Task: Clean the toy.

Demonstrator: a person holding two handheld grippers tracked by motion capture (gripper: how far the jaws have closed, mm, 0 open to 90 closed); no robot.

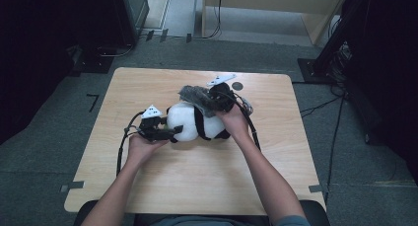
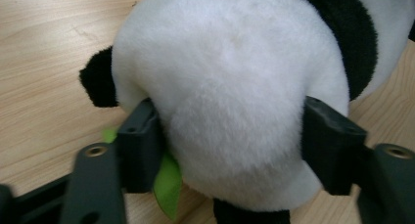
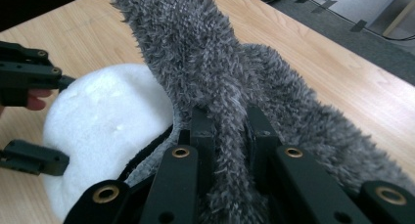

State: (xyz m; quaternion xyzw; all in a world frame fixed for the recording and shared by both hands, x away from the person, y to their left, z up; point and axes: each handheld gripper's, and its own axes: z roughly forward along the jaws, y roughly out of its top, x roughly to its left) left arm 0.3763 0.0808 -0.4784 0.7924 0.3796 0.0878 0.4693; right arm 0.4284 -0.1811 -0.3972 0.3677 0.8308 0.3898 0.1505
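Panda plush (image 1: 194,121) is laid on its side near the middle of the wooden table (image 1: 197,181), with its long axis running across the table from left to right in the high view. Its white head end is pointed towards the left gripper (image 1: 170,132), and the black-banded body is stretched towards the right. The head is bracketed by the 2 jaws of the left gripper (image 2: 230,136), whose pads are pressed into the fur on both sides, beside a green leaf (image 2: 168,185). A grey fuzzy cloth (image 1: 197,98) is draped over the plush's upper far side. A fold of that cloth (image 3: 220,87) is pinched tightly between the closed jaws of the right gripper (image 3: 230,136).
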